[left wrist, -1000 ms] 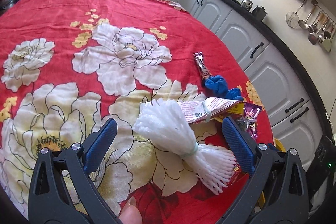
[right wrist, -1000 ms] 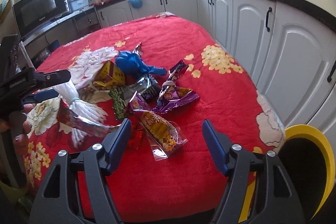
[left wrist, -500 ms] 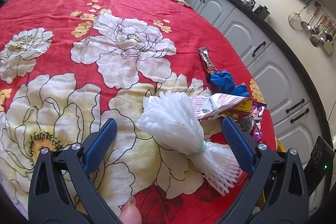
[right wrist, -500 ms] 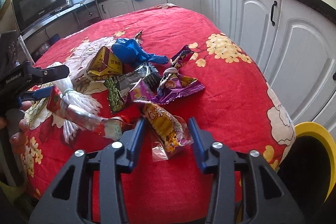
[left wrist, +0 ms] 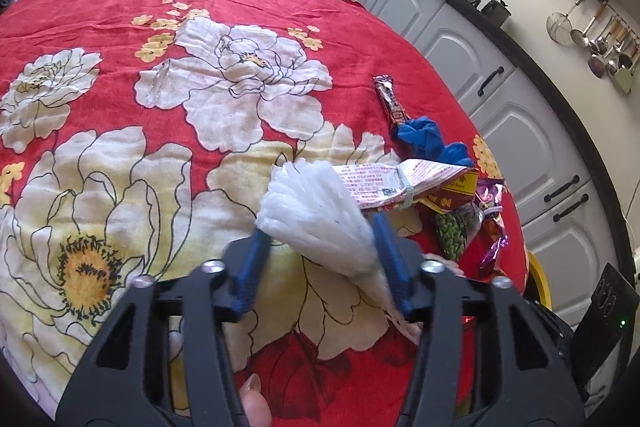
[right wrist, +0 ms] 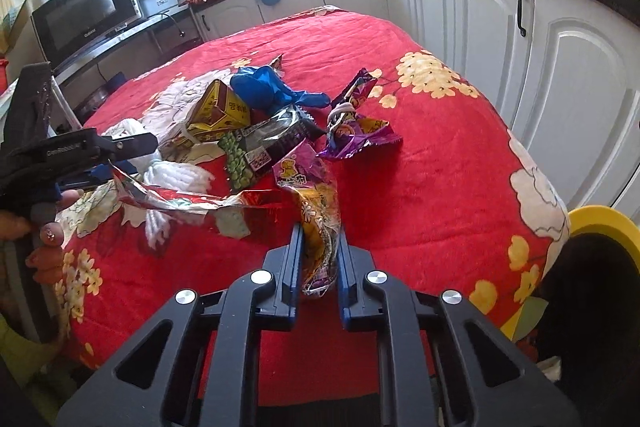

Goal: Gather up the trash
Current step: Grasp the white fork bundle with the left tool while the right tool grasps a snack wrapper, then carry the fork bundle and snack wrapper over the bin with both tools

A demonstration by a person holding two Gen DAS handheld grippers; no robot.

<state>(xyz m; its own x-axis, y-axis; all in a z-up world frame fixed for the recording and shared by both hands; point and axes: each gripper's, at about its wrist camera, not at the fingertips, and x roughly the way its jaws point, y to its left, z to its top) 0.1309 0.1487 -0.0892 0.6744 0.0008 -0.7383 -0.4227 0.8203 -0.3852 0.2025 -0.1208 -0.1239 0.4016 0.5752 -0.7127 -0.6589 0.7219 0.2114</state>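
Only the right wrist view shows the right gripper (right wrist: 319, 251) clamped on a crinkled yellow-purple snack bag (right wrist: 316, 211) near the table's edge, while the left gripper (left wrist: 324, 247) squeezes white foam netting (left wrist: 320, 219).

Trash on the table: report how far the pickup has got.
Done: nothing visibly binned. In hand: left claw grips the white foam net; right claw grips a yellow snack bag. Left: blue glove, purple wrapper, pea packet, all on the table beside the yellow bin.
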